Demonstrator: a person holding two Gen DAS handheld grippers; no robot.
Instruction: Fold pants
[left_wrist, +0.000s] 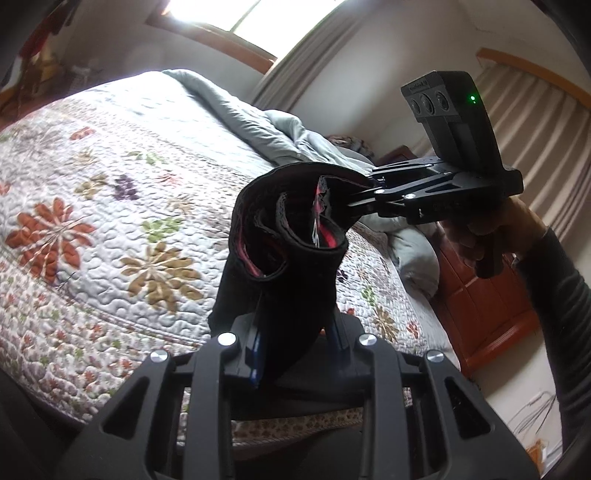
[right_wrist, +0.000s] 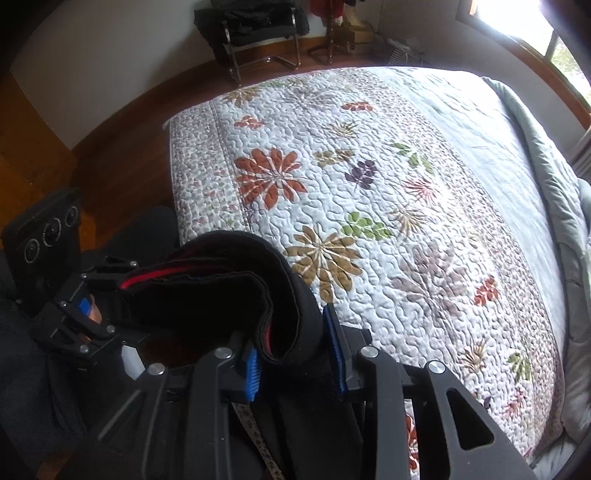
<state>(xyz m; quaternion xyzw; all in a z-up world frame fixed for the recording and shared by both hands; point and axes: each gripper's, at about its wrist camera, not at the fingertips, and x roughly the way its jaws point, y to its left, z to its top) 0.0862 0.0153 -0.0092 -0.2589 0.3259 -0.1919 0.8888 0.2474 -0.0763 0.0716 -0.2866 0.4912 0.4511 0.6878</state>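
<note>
The black pants (left_wrist: 266, 251), with a red stripe inside the waistband, hang bunched in the air above the bed. My left gripper (left_wrist: 295, 343) is shut on one part of the waistband. My right gripper (right_wrist: 295, 354) is shut on another part of the pants (right_wrist: 229, 295). The right gripper shows in the left wrist view (left_wrist: 354, 199), pinching the far side of the waistband. The left gripper shows in the right wrist view (right_wrist: 110, 291) at the left, gripping the fabric. The legs of the pants hang below, out of sight.
A bed with a floral quilt (right_wrist: 369, 192) lies under and ahead of the pants. A grey-green duvet (left_wrist: 288, 136) is heaped at the head end. A wooden nightstand (left_wrist: 480, 306), curtains (left_wrist: 535, 122), and a dark chair (right_wrist: 258, 33) by the far wall stand around.
</note>
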